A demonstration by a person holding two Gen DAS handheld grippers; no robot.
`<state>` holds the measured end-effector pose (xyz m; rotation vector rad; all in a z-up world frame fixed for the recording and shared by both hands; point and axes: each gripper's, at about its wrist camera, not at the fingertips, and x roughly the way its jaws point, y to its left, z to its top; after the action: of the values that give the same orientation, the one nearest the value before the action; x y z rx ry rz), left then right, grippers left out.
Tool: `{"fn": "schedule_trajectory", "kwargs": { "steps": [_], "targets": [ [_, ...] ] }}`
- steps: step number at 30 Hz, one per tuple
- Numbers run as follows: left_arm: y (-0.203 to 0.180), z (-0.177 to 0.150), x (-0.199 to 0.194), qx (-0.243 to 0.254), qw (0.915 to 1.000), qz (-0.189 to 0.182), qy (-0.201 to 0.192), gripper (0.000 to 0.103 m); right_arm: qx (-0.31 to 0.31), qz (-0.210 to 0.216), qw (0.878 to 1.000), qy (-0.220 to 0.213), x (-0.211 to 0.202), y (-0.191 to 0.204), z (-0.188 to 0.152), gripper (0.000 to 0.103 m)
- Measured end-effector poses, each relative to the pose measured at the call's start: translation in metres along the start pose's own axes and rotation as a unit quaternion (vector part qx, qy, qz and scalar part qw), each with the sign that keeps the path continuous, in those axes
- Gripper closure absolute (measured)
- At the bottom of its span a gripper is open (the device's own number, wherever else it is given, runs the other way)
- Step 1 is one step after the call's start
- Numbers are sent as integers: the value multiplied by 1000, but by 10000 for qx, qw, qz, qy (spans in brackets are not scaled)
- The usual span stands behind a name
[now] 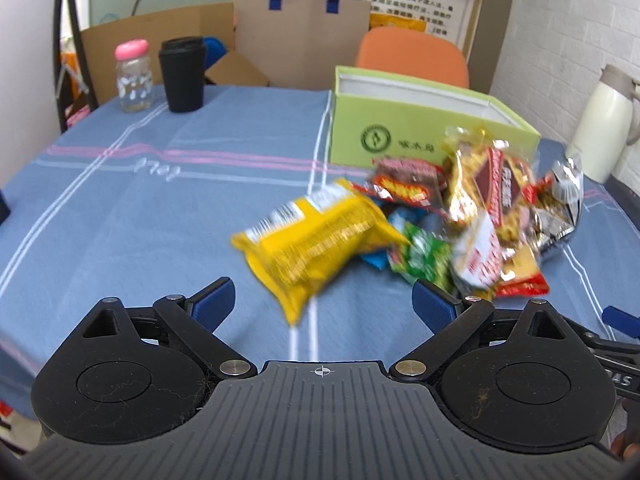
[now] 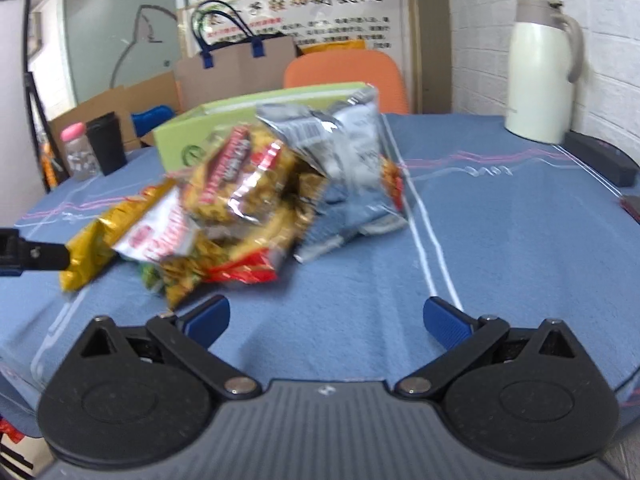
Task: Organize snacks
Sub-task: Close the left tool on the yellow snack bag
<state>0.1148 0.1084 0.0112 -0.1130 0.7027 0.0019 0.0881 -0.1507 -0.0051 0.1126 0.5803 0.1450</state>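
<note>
A pile of snack packets lies on the blue tablecloth (image 1: pixel 120 208) in front of an open green box (image 1: pixel 420 128). A yellow packet (image 1: pixel 316 244) lies at the pile's left, a gold and red packet (image 1: pixel 488 188) on top, a silver packet (image 1: pixel 560 208) at the right. My left gripper (image 1: pixel 324 304) is open and empty, just short of the yellow packet. In the right wrist view the gold and red packet (image 2: pixel 248 196) and silver packet (image 2: pixel 352 160) lie ahead and left of my right gripper (image 2: pixel 326 318), which is open and empty. The green box (image 2: pixel 208 136) stands behind them.
A pink-capped jar (image 1: pixel 134 80) and a black cup (image 1: pixel 184 76) stand at the table's far left. A white thermos (image 2: pixel 540 72) stands at the far right. An orange chair (image 1: pixel 412 56), a paper bag (image 1: pixel 300 36) and cardboard stand behind the table. A dark flat object (image 2: pixel 604 160) lies at the right edge.
</note>
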Motion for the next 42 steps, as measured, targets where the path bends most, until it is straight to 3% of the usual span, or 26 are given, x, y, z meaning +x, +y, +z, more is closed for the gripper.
{"fn": "schedule_trajectory", "kwargs": {
  "steps": [5, 7, 9, 14, 24, 36, 40, 42],
  "targets": [
    [27, 29, 12, 370, 9991, -123, -168, 16, -443, 1336, 9900, -89, -4, 55, 20, 0],
    [35, 37, 22, 497, 9986, -168, -61, 16, -593, 1846, 9810, 90, 7, 80, 26, 0],
    [43, 43, 33, 562, 9982, -215, 85, 17, -822, 2090, 9742, 197, 20, 102, 31, 0],
    [61, 48, 52, 576, 9979, -134, 277, 17, -1353, 2067, 9689, 164, 51, 135, 49, 0],
    [87, 56, 84, 32, 9971, -539, 545, 22, -1688, 2507, 9508, 682, 99, 161, 56, 1],
    [98, 37, 77, -18, 9953, -727, 644, 25, -1750, 3030, 9332, 821, 69, 183, 31, 1],
    [98, 36, 68, -31, 9959, -682, 600, 24, -1755, 2763, 9432, 568, 66, 180, 34, 1],
    [102, 35, 61, -47, 9964, -695, 481, 17, -1645, 2631, 9480, 709, 77, 178, 34, 1]
  ]
}}
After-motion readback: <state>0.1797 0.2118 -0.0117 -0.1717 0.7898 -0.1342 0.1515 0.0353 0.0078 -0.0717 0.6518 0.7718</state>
